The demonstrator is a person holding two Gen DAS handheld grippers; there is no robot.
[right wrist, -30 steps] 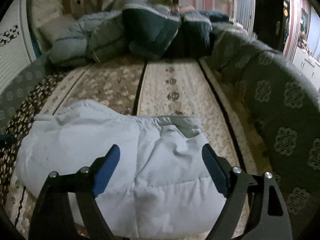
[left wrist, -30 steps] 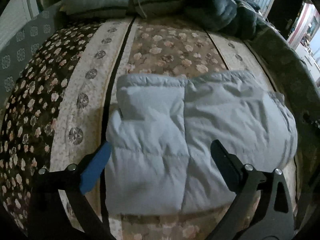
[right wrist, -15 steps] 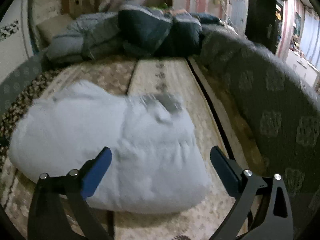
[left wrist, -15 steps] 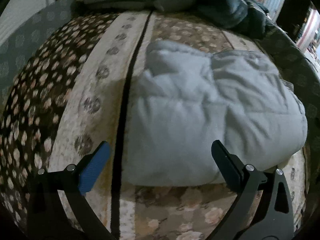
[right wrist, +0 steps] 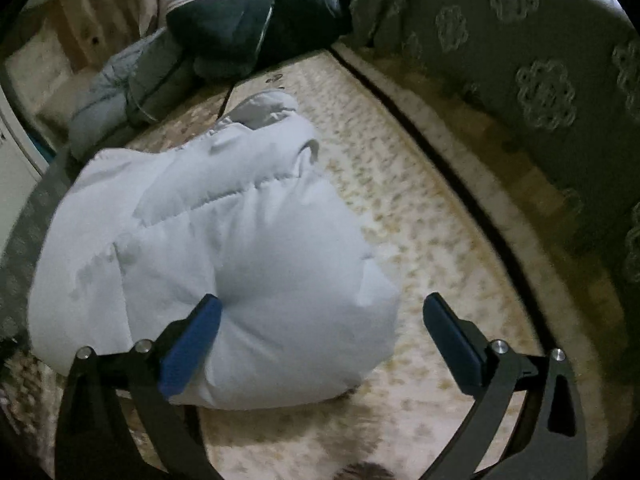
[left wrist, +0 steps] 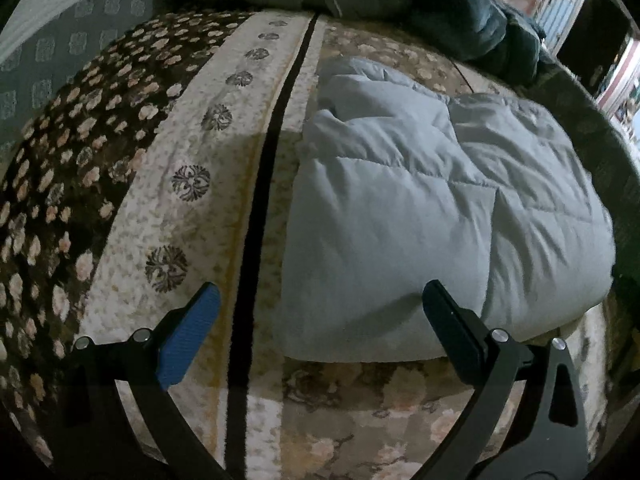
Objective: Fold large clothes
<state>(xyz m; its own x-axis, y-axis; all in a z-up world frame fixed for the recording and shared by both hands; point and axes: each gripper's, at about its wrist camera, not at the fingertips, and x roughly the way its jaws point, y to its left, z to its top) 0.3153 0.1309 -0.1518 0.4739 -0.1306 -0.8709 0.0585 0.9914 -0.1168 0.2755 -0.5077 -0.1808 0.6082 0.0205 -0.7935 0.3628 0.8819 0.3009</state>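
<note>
A pale grey puffer jacket [left wrist: 420, 208] lies folded into a thick bundle on the flower-patterned cover [left wrist: 192, 184]. My left gripper [left wrist: 320, 290] hangs open above the bundle's near left corner; its blue pad [left wrist: 188, 336] is over the bare cover and the dark pad [left wrist: 452, 332] over the jacket's near edge. In the right wrist view the jacket [right wrist: 224, 240] fills the left half. My right gripper [right wrist: 320, 302] stands wide open at its near right end. The blue pad [right wrist: 192, 344] dents the padding, while the other pad [right wrist: 452, 344] is over bare cover.
Dark puffer jackets [right wrist: 256, 20] and a grey-blue one [right wrist: 120, 96] are piled at the far end. A grey-green patterned cushion wall [right wrist: 540, 92] runs along the right side and another [left wrist: 48, 68] along the left. Bare cover lies left of the jacket.
Both grippers have come down closer to the folded jacket. The right gripper's jaws have spread wider and it has rolled, so its view is tilted. The jacket stays folded.
</note>
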